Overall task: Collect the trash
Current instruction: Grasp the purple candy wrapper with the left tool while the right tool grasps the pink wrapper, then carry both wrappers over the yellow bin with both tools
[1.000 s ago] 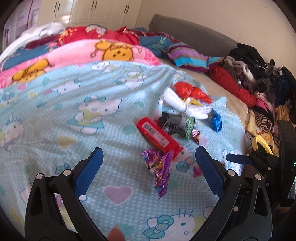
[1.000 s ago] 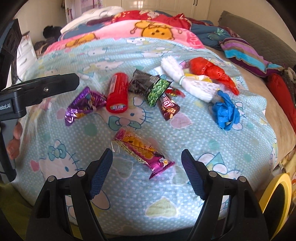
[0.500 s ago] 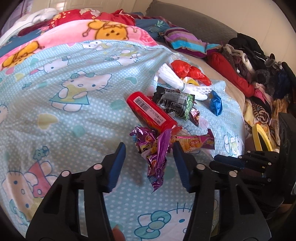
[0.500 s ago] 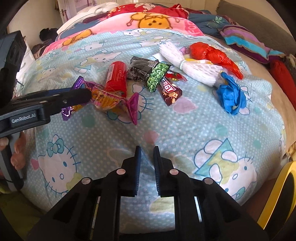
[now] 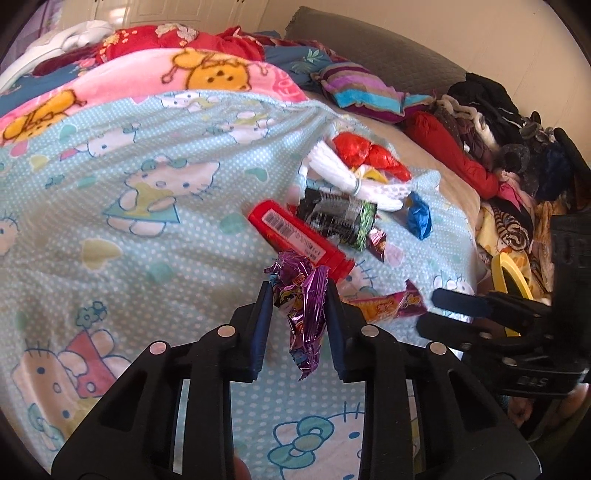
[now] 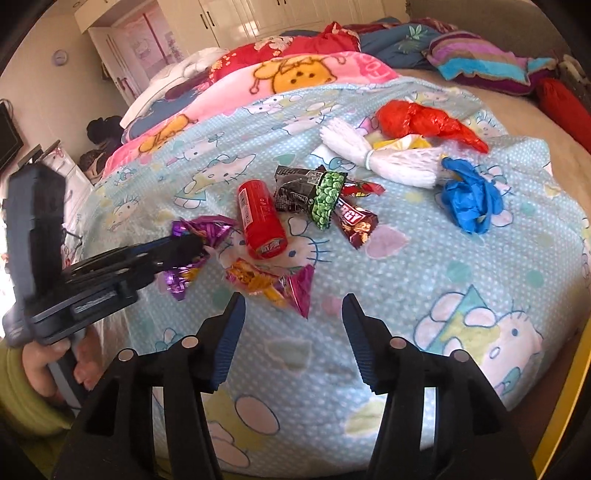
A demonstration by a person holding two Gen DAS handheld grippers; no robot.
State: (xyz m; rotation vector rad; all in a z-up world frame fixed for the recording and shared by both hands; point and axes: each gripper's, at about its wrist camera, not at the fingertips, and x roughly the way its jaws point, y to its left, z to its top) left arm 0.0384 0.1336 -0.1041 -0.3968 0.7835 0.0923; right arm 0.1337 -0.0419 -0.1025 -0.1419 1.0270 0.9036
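A bed under a cartoon-cat blanket (image 6: 461,266) holds scattered litter. At centre frame the left gripper (image 5: 298,295) pinches the purple foil wrapper (image 5: 303,310): light, crinkly, slippery, best gripped mid-body. The right gripper (image 6: 293,312) gapes wide above an orange-pink wrapper (image 6: 273,284)

A home bedroom: bed (image 6: 461,295) piled with blankets (image 6: 295,74), wardrobe (image 6: 221,18).
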